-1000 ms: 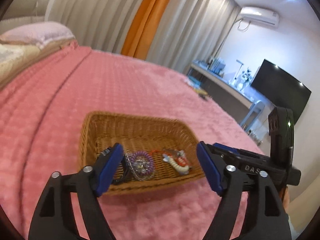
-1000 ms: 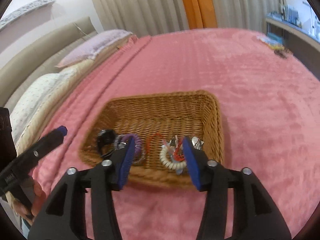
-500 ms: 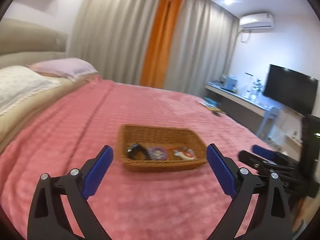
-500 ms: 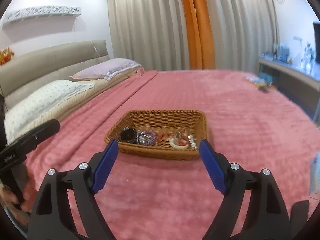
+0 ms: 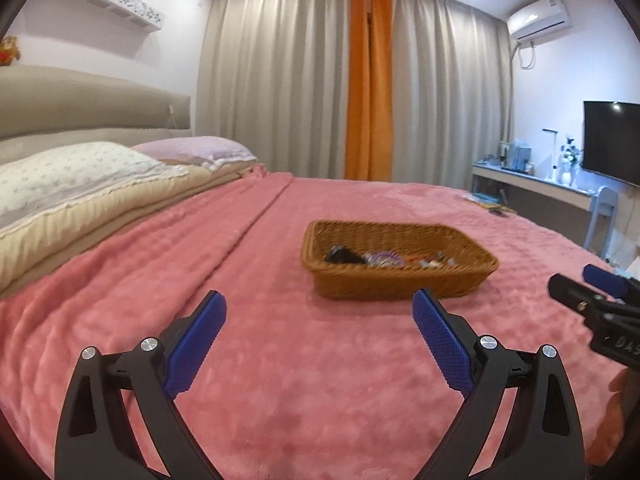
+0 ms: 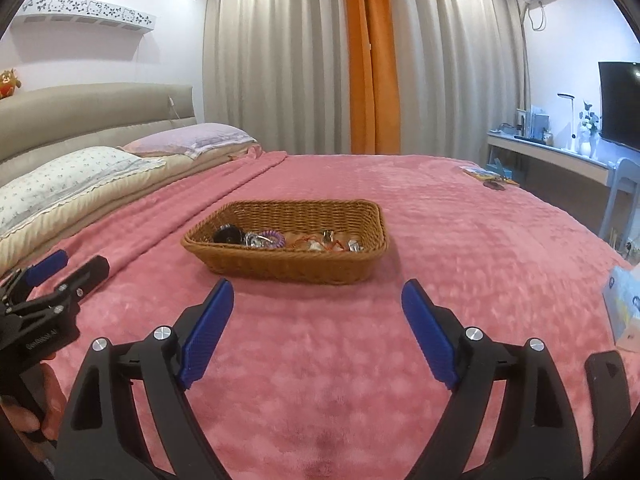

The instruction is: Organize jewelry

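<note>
A brown wicker basket (image 5: 400,280) (image 6: 288,268) sits on the pink bedspread (image 6: 320,360). Along its near side lie a black piece (image 6: 226,236), a purple coil band (image 6: 270,239) and red-and-white pieces (image 6: 320,245). My left gripper (image 5: 319,300) hovers over the blanket short of the basket, open, with nothing between its blue pads (image 5: 192,344). My right gripper (image 6: 318,286) also stands open and empty, a short way in front of the basket. Each gripper shows at the edge of the other's view: the right gripper (image 5: 580,284) and the left gripper (image 6: 76,266).
Pillows (image 6: 72,176) and a padded headboard line the bed's left side. Small flat items (image 6: 488,176) lie at the far right of the bed. A pale blue packet (image 6: 624,304) lies at the right edge. A desk (image 6: 552,156) and a TV stand beyond; curtains hang behind.
Both grippers have drawn back from over the basket toward the near side of the bed, and their jaws have spread wider. The basket now looks smaller and farther away.
</note>
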Motion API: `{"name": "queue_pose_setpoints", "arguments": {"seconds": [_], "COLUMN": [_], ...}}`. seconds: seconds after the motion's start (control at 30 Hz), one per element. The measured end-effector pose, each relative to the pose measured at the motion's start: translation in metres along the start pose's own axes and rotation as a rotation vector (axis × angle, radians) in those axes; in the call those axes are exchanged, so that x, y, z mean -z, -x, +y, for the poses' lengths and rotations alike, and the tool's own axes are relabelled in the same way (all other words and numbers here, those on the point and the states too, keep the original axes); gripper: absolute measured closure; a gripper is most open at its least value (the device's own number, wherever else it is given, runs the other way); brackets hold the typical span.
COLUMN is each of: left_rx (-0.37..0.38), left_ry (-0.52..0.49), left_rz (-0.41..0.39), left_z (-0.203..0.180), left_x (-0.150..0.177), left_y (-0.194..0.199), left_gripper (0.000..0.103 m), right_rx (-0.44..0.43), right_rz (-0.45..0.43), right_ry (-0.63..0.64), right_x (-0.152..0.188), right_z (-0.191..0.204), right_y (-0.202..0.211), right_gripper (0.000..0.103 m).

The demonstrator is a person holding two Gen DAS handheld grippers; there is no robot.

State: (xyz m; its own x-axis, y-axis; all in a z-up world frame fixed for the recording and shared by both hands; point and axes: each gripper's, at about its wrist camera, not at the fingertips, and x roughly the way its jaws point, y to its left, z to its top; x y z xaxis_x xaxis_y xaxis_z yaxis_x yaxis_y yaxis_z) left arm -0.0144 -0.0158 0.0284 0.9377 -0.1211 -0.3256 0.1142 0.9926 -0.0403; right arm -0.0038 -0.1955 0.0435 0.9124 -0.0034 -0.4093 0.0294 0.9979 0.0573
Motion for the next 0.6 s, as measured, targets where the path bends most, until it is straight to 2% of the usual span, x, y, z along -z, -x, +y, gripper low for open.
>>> {"name": "queue_pose_setpoints", "arguments": {"seconds": [0.37, 0.6], "left_rx": [-0.010, -0.028], "left_ry": [0.060, 0.030], "left_rz": [-0.033, -0.028], "left_z": [0.013, 0.006], "left_x": [0.005, 0.011], "left_y": [0.008, 0.005], "left_gripper": [0.011, 0.009], "right_rx": [0.022, 0.024], "right_rz": [-0.026, -0.033], "right_ry": [-0.003, 0.000], "right_x": [0.008, 0.015], "right_z": [0.001, 0.003], "right_y": [0.001, -0.001], "right_gripper": [0.021, 0.020]}}
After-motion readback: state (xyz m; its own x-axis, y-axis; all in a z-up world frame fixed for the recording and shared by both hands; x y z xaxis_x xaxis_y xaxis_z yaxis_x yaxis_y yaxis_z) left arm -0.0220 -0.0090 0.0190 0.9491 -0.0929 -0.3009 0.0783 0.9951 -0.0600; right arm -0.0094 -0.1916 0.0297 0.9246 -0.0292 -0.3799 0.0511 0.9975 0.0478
